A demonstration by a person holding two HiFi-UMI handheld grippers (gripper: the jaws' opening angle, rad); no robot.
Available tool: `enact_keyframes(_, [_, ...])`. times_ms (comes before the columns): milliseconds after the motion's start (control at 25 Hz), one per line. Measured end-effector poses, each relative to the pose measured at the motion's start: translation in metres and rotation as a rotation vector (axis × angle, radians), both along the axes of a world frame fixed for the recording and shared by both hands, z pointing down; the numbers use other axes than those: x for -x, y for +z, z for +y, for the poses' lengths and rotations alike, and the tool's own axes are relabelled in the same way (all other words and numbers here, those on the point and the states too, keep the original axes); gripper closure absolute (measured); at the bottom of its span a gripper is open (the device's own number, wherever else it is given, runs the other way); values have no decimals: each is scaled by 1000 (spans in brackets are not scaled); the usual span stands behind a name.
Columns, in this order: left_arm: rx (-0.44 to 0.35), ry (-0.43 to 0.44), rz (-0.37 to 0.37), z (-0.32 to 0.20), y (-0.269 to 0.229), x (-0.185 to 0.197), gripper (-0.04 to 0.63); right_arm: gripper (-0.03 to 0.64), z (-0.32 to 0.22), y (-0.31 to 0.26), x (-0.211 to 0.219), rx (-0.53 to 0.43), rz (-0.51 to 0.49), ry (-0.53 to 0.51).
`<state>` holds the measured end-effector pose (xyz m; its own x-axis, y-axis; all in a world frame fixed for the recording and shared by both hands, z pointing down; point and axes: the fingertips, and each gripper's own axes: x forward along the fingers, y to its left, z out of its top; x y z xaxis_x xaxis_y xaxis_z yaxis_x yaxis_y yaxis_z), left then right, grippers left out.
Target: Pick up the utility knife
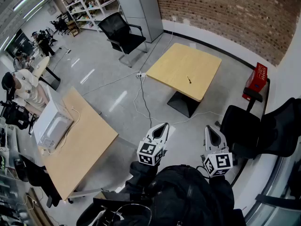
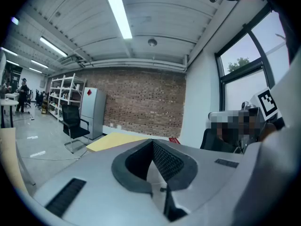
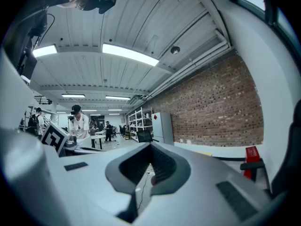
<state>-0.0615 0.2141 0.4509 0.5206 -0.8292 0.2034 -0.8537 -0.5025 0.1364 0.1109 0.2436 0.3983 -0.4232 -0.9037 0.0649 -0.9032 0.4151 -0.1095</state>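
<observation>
A small dark object [image 1: 189, 80], apparently the utility knife, lies on the square light-wood table [image 1: 178, 60] far ahead across the floor. My left gripper [image 1: 162, 125] and right gripper [image 1: 209, 128] are held close to my body at the bottom of the head view, both pointing toward that table and well short of it. In the left gripper view the left gripper [image 2: 153, 143] has its jaws closed tip to tip with nothing between them. The right gripper [image 3: 150, 148] looks the same in its own view. The knife is too small to make out in either gripper view.
A long wooden table [image 1: 89, 145] with a white appliance [image 1: 51, 124] stands to the left. Black office chairs [image 1: 123, 34] [image 1: 244, 126] flank the route. Cables [image 1: 141, 98] trail over the grey floor, a red box [image 1: 256, 79] sits by the brick wall, and a person [image 1: 23, 86] is at far left.
</observation>
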Motion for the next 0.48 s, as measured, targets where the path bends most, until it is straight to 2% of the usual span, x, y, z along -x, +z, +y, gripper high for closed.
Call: enact_keyframes(480, [1, -9, -1, -6, 1, -5, 594, 614, -7, 7, -6, 15, 4, 3])
